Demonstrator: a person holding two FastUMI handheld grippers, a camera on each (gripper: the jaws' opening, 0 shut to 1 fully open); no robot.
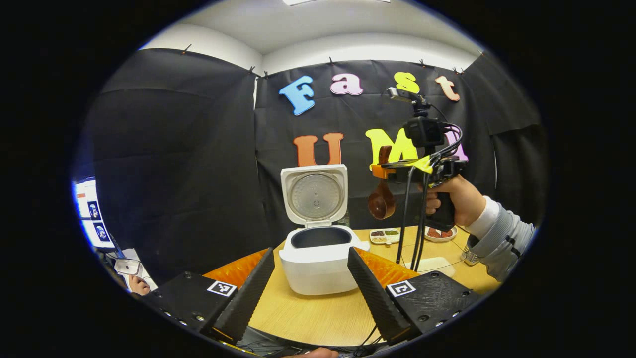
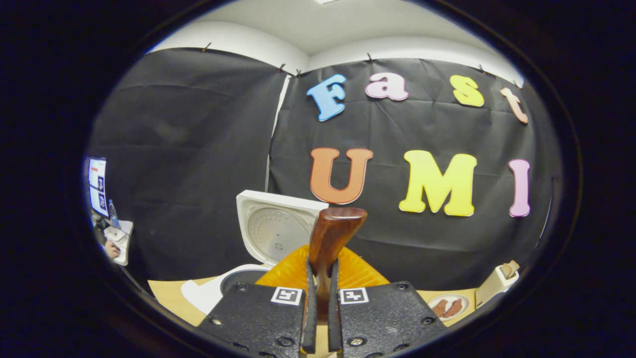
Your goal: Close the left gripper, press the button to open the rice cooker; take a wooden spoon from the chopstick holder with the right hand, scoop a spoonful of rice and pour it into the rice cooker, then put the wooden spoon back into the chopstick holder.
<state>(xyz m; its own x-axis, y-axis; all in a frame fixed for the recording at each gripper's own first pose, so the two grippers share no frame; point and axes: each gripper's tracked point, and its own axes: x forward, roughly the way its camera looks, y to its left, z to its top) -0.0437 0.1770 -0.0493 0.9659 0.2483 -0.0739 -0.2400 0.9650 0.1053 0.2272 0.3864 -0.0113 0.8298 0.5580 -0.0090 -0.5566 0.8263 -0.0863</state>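
The white rice cooker (image 1: 318, 268) stands on the round wooden table with its lid (image 1: 314, 194) swung up and its dark inner pot showing. My left gripper (image 1: 310, 293) is open, one finger on each side of the cooker and short of it. To the cooker's right, a hand holds my right gripper (image 1: 385, 173) in the air, shut on the wooden spoon (image 1: 381, 201), whose bowl hangs downward. In the right gripper view the spoon handle (image 2: 330, 238) stands up between the shut fingers (image 2: 310, 303), with the cooker (image 2: 233, 283) low on the left. A white chopstick holder (image 2: 497, 283) sits far right.
Behind the cooker lie a small divided dish (image 1: 385, 234) and a plate (image 1: 439, 232) with reddish food. A pale shallow container (image 1: 433, 264) rests under the right arm's sleeve (image 1: 502, 238). Cables (image 1: 415, 223) dangle from the right gripper. A monitor (image 1: 92, 211) and a desk stand far left.
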